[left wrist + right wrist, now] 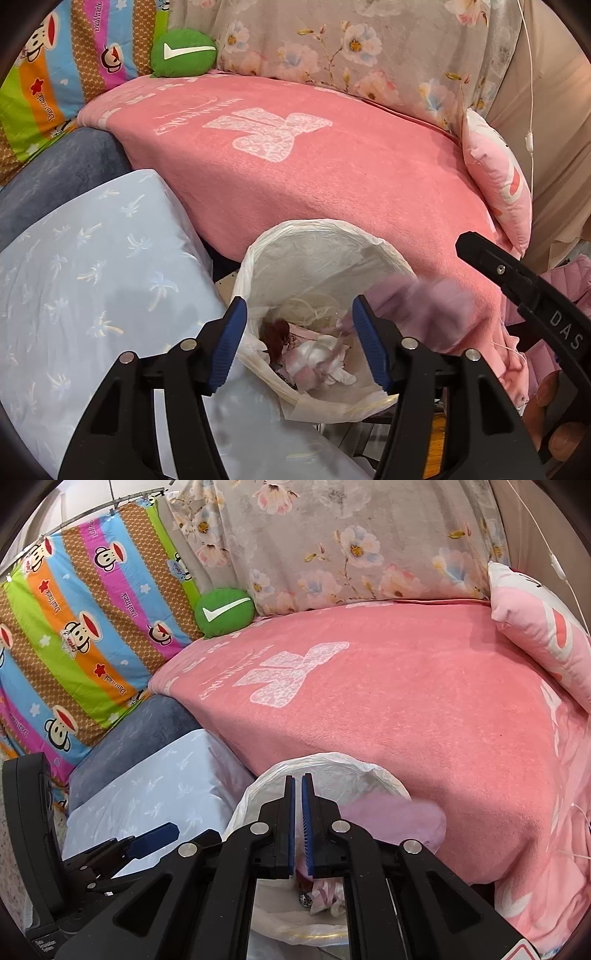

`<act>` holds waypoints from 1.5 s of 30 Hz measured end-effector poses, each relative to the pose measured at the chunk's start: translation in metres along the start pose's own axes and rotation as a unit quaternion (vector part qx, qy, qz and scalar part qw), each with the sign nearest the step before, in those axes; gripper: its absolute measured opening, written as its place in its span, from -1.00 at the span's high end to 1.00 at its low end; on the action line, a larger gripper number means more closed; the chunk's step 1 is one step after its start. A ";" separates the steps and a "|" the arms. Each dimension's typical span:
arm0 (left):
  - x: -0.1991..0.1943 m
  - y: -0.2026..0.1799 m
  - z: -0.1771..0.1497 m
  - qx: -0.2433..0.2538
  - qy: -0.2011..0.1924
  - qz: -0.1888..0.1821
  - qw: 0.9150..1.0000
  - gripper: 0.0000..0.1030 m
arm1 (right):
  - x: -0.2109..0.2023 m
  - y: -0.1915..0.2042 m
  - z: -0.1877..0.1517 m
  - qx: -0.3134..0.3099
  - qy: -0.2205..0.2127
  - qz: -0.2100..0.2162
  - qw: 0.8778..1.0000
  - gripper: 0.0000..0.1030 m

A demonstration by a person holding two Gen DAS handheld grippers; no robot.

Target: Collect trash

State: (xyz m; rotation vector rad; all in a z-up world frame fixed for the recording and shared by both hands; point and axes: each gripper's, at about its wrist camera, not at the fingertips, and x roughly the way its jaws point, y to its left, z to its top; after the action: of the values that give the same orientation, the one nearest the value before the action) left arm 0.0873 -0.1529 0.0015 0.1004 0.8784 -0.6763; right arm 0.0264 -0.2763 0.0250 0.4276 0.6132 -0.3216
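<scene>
Beside the bed's pink blanket (332, 177), the lined trash bin (321, 236) stood directly under both grippers. Left gripper (297, 343) hung with jaws parted and empty over the crumpled trash (317, 360) inside; right gripper (298, 823) was nearly closed, a blurred pink scrap (391, 823) just beside it, whether pinched I couldn't tell

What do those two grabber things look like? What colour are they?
Both are black plastic. The left gripper has two chunky arms with round silver bolts, and its jaws are lined with ribbed blue pads. The right gripper looks the same: black arms, silver bolts, blue ribbed pads. In the left view its black body shows white letters reading DAS. No sleeves or cables on them are visible.
</scene>
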 end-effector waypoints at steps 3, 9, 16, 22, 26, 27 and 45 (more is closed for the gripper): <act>-0.004 0.002 -0.001 0.003 -0.008 0.012 1.000 -0.13 | 0.001 0.004 0.000 -0.003 0.003 0.003 1.000 0.62; -0.012 0.008 -0.006 0.008 -0.021 0.037 0.999 -0.17 | 0.003 0.016 -0.008 -0.023 0.017 0.006 1.000 0.55; -0.019 0.016 -0.014 0.005 -0.024 0.052 0.998 -0.17 | 0.003 0.026 -0.025 -0.049 0.034 0.001 0.998 0.37; -0.023 0.024 -0.027 -0.001 -0.020 0.067 0.998 -0.20 | 0.002 0.035 -0.046 -0.069 0.052 -0.007 0.996 0.36; -0.027 0.033 -0.036 -0.015 -0.019 0.077 0.997 -0.30 | -0.001 0.040 -0.059 -0.079 0.061 -0.010 0.995 0.30; -0.029 0.035 -0.038 -0.018 -0.020 0.082 0.996 -0.31 | -0.002 0.041 -0.061 -0.083 0.062 -0.014 0.994 0.25; -0.052 0.051 -0.076 -0.045 -0.029 0.146 0.988 -0.63 | -0.020 0.057 -0.100 -0.133 0.072 -0.038 0.988 0.20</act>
State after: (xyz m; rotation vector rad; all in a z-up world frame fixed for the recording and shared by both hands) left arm 0.0425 -0.0597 -0.0189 0.1255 0.8174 -0.3628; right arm -0.0139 -0.1761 -0.0199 0.1711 0.8046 -0.2778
